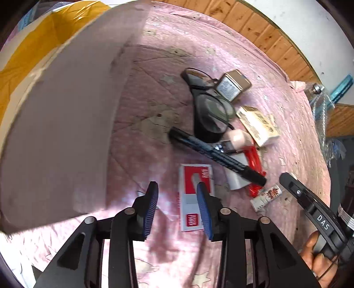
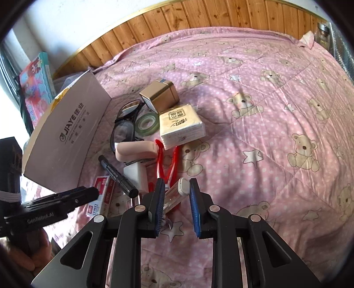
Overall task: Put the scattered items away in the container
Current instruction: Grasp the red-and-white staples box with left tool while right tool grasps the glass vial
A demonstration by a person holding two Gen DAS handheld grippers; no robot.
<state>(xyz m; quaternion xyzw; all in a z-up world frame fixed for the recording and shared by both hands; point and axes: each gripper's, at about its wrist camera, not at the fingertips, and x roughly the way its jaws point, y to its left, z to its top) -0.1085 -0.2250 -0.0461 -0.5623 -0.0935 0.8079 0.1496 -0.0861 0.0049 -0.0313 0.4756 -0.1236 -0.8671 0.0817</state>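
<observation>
The container is a cardboard box [image 1: 55, 121] with a "JIAYE" flap [image 2: 66, 133], standing left of the pile. My left gripper [image 1: 177, 190] is open above a red-and-white flat box [image 1: 194, 199], its right finger over the box. A black marker [image 1: 216, 155] lies just beyond. My right gripper [image 2: 177, 185] is open, its fingers on either side of a small clear tube with a white cap [image 2: 182, 186]. Glasses [image 2: 124, 126], a green tape roll [image 2: 147, 121], a metal tin [image 2: 159, 94], a tissue pack [image 2: 180, 126], a pink case [image 2: 135, 150], a white charger [image 2: 136, 175] and a red-handled tool [image 2: 168, 164] lie bunched together.
Everything rests on a pink bear-print quilt [image 2: 265, 110] that stretches wide to the right. A wooden headboard [image 2: 199, 15] runs along the far edge. A picture book [image 2: 36, 84] leans behind the box, and a glass jar [image 2: 323, 33] stands at the far right corner.
</observation>
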